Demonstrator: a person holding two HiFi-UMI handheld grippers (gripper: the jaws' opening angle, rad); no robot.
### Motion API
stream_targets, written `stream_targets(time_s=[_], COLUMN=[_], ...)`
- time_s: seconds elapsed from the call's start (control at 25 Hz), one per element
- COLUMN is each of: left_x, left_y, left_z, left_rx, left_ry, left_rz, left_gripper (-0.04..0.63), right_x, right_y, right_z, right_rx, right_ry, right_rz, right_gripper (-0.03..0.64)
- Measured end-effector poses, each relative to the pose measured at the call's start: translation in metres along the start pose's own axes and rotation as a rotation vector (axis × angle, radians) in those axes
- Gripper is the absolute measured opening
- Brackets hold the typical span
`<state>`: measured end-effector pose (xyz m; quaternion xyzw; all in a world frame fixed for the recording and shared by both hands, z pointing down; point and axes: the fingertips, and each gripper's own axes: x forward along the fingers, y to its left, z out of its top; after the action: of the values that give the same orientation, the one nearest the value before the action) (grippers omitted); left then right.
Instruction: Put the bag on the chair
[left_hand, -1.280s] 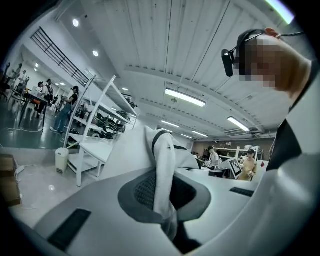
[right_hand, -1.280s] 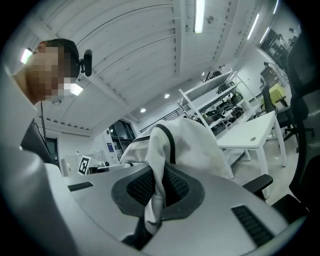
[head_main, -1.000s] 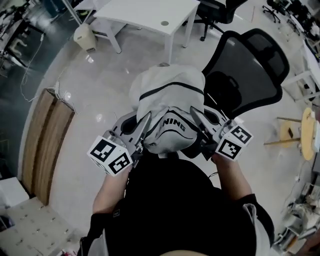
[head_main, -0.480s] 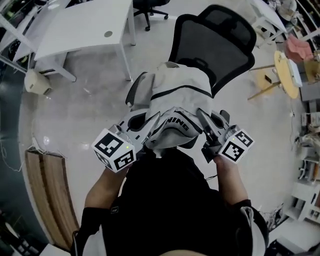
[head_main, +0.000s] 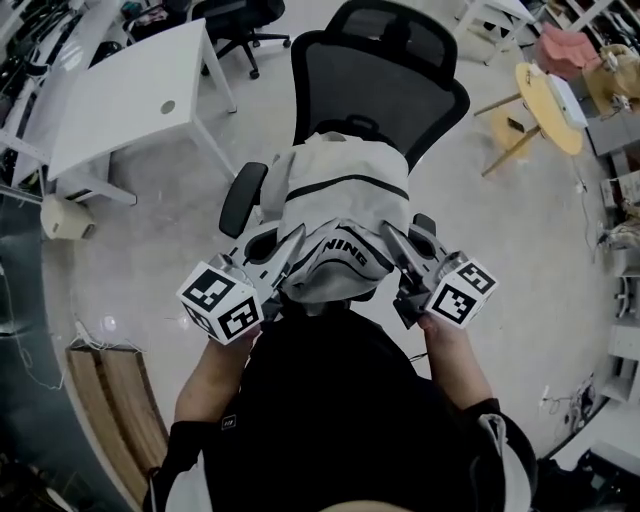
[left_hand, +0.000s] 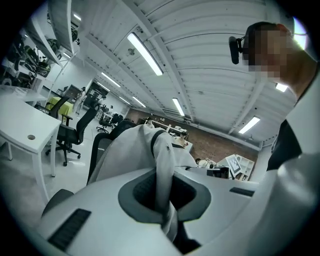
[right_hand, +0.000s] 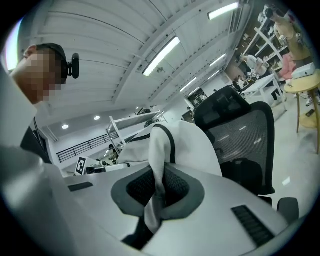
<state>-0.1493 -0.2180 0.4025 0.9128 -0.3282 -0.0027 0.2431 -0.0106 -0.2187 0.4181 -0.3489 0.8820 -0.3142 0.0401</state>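
A white bag (head_main: 340, 205) with black trim hangs in the air in front of the person, over the seat of a black mesh office chair (head_main: 385, 85). My left gripper (head_main: 290, 252) is shut on a fold of the bag's fabric (left_hand: 162, 170) at its left side. My right gripper (head_main: 392, 247) is shut on the bag's fabric (right_hand: 157, 175) at its right side. The chair's backrest (right_hand: 240, 135) rises right behind the bag. The chair seat is hidden under the bag in the head view.
A white desk (head_main: 120, 95) stands at the left, another black chair (head_main: 235, 20) behind it. A round yellow side table (head_main: 545, 95) stands at the right. A wooden bench (head_main: 115, 410) lies at the lower left. Pale polished floor surrounds the chair.
The person has turned with the bag toward the chair. The chair has shifted from the right of the view to straight ahead, behind the bag. Both grips are unchanged.
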Motion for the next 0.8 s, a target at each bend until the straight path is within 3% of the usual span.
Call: stream_targets(time_s=[0.2,0.36,0.64,0.8], left_x=[0.050,0.068,0.106,0.124], left_y=[-0.011,0.011,0.085,0.144], left_z=[0.016,0.015,0.033,0.031], left_rx=[-0.011,-0.061,-0.087,-0.090], left_ry=[-0.033,-0.044,-0.036,-0.038], left_rz=[0.076,0.074,0.097,0.138], left_gripper=[0.023,0.023,0.023,0.023], right_x=[-0.017,0.005,0.075,0.123], right_y=[-0.036,-0.063,-0.110,-0.141], right_z=[0.042,0.052,0.079,0.073], right_rx=[-0.049,-0.064,-0.079,-0.078], right_ry=[0.033,0.069,0.069,0.070], right_rz=[0.070,0.015,0.001,-0.025], right_gripper=[0.032,0.032,0.032,0.032])
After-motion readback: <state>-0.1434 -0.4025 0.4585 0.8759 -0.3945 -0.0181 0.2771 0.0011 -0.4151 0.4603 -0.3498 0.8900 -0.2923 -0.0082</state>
